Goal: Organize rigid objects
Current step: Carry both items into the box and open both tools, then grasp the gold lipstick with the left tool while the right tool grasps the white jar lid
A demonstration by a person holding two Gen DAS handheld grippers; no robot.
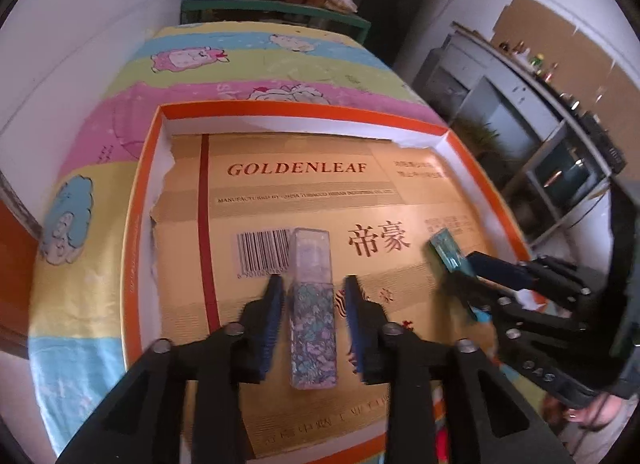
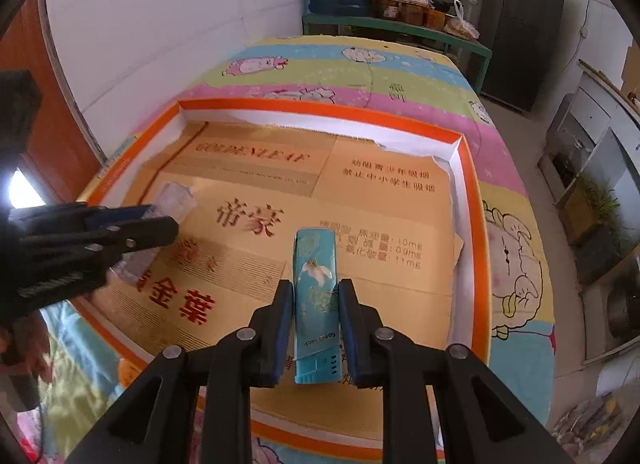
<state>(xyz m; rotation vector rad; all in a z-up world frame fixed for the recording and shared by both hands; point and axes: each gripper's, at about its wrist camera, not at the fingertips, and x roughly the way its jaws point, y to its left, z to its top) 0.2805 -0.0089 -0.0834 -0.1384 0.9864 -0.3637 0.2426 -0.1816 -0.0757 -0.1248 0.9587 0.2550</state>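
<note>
In the tray (image 1: 136, 199) | bottle (image 1: 313, 316) between parted left tongs (image 1: 314, 284) | lighter (image 2: 316, 304) between loosened right tongs (image 2: 316, 288)

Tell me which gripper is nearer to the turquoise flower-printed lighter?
Right. The right gripper has the turquoise flower-printed lighter between its fingers; the left gripper is off to its left, straddling the clear-capped patterned lighter.

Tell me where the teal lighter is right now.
In the right wrist view, the teal lighter lies between the right gripper's fingers on the gold cardboard inside the orange tray.
</note>
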